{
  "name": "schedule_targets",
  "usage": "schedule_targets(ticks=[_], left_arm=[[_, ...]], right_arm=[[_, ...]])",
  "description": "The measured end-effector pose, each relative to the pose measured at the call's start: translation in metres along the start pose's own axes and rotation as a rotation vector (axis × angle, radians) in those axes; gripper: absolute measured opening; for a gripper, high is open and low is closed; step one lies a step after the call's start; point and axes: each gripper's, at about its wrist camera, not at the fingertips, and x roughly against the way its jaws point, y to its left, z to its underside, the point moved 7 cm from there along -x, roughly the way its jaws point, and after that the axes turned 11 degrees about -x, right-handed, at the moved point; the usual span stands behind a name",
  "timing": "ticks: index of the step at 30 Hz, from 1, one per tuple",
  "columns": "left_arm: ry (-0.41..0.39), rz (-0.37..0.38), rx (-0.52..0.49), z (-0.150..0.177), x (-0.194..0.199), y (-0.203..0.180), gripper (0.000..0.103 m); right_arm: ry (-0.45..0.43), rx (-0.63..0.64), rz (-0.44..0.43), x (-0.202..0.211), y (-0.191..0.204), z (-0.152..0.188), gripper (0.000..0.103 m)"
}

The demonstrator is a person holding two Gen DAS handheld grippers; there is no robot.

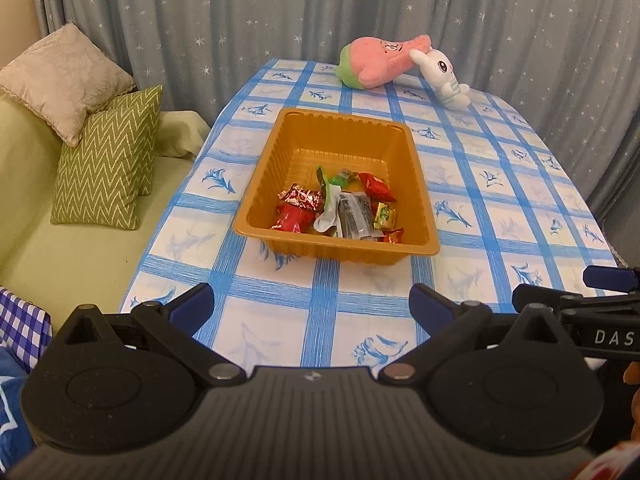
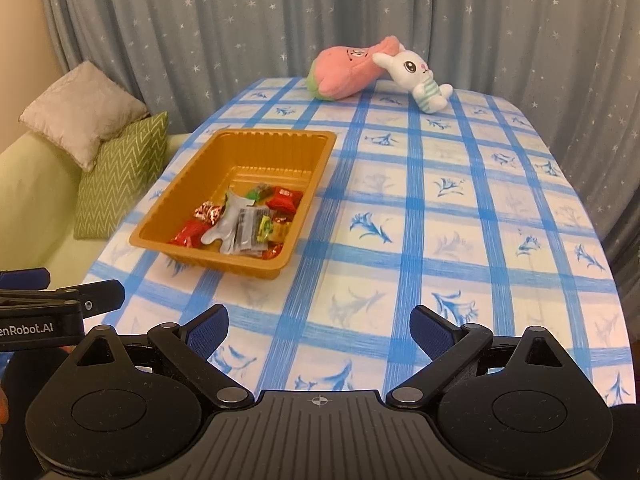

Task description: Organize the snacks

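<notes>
Snacks [image 1: 340, 208] all sit piled in the near end of the orange tray, and nothing loose shows on the cloth around it, so my read is the gathering is about done or close to it.

Biggest first: the surface [image 1: 500, 216] under its blue-checked cloth runs away toward the starry curtain [image 1: 240, 12], with a green sofa [image 1: 32, 208] and two cushions off to the left. At the far end a pink plush toy [image 1: 380, 62] lies on its side with a white rabbit toy [image 1: 444, 78] leaning against it, both well apart from the tray and out of the working area.

Now the tray [image 1: 280, 160], rectangular, ribbed walls, long axis pointing away from the left camera toward the curtain. In the right view it slants off to the left. Its far half is bare; the wrappers are heaped against the near wall, probably because that is the easiest end to drop into.

Down to the wrappers: red packets, a crinkly foil one, a green one, a yellow one, and a clear sachet [image 1: 354, 216] with dark contents whose length runs roughly along the tray's own.

Left hand-held gripper [image 1: 311, 306] hangs back from the tray over the near edge, fingers spread wide, holding nothing. Right hand-held gripper [image 2: 319, 330] sits beside it, likewise wide apart and empty.
</notes>
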Motion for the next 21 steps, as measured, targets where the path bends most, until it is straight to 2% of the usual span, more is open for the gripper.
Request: schedule_targets(ticks=[21], left_arm=[[-0.008,0.000,-0.012,0.000,0.006,-0.008,0.103]], right_arm=[[-0.020,-0.005,-0.002,0.016,-0.001,0.004,0.097]])
